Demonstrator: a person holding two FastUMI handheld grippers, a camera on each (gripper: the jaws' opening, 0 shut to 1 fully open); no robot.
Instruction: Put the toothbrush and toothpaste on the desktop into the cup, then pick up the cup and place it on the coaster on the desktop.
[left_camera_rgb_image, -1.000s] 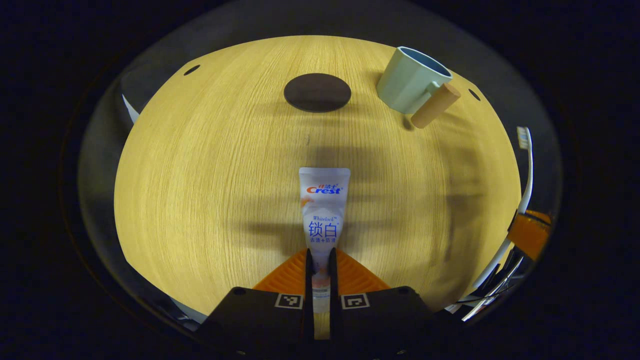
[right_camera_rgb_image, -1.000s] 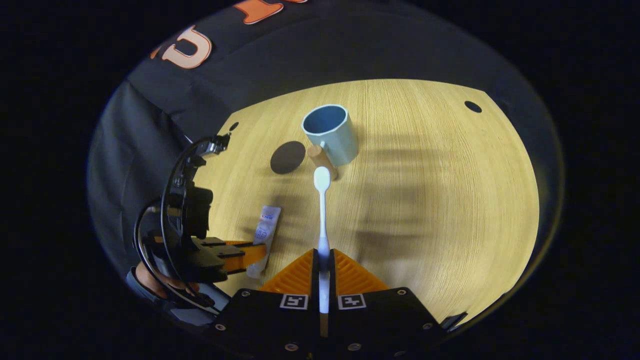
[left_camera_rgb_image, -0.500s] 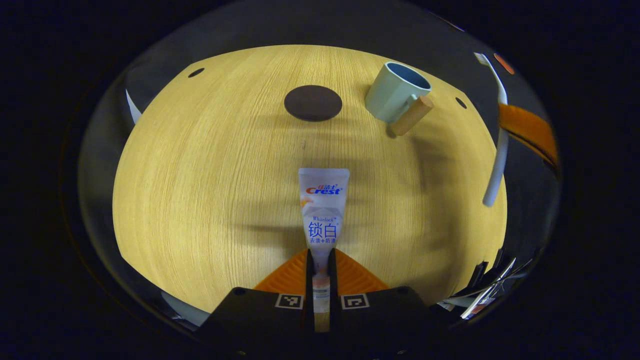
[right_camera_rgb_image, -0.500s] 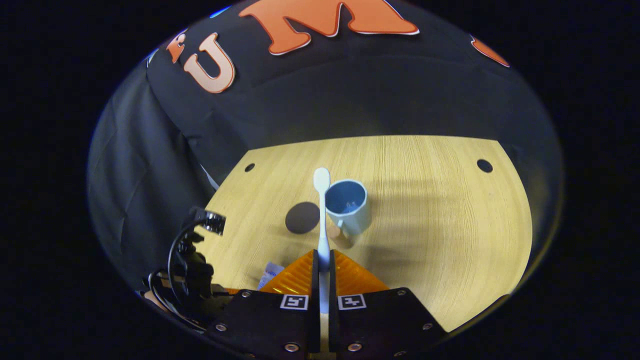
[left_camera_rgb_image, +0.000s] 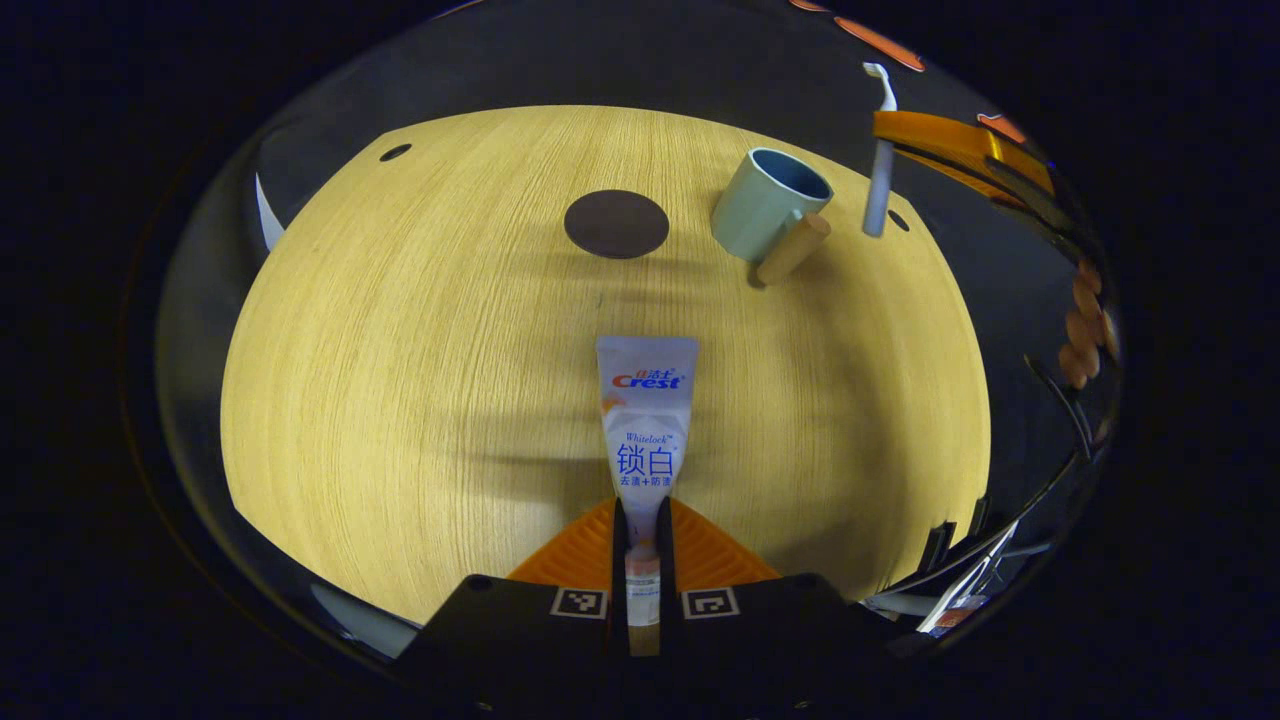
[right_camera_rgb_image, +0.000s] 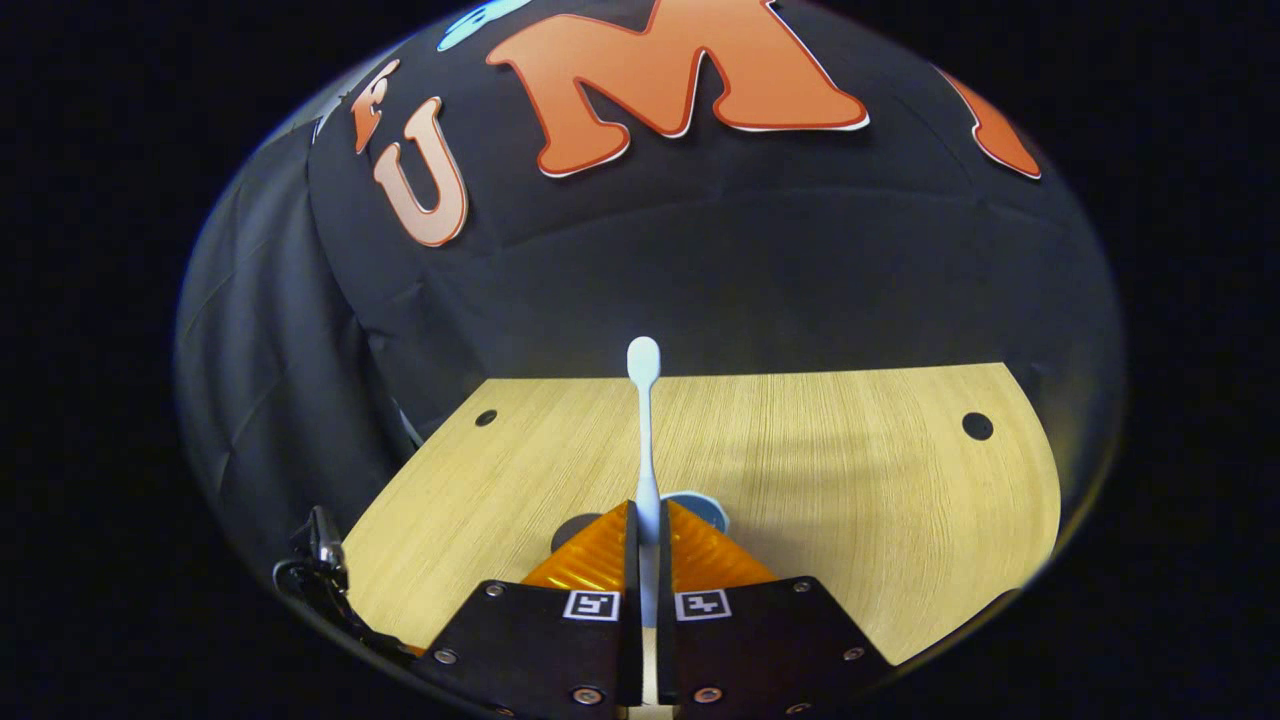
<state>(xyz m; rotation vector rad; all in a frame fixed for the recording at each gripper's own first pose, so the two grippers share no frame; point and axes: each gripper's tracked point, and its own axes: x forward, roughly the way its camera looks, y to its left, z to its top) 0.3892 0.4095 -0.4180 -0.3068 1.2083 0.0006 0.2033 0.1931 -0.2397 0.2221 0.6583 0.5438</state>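
The left gripper (left_camera_rgb_image: 640, 545) is clamped on the cap end of a white Crest toothpaste tube (left_camera_rgb_image: 647, 420), crimped end forward, presumably for carrying. The right gripper (right_camera_rgb_image: 647, 530) is pinched on a slim white plastic toothbrush (right_camera_rgb_image: 644, 420), held over the pale blue cup with a wooden handle (left_camera_rgb_image: 768, 205), apparently for insertion. The dark round coaster (left_camera_rgb_image: 616, 224) lies just beside the cup on the wooden desktop (left_camera_rgb_image: 400, 350).
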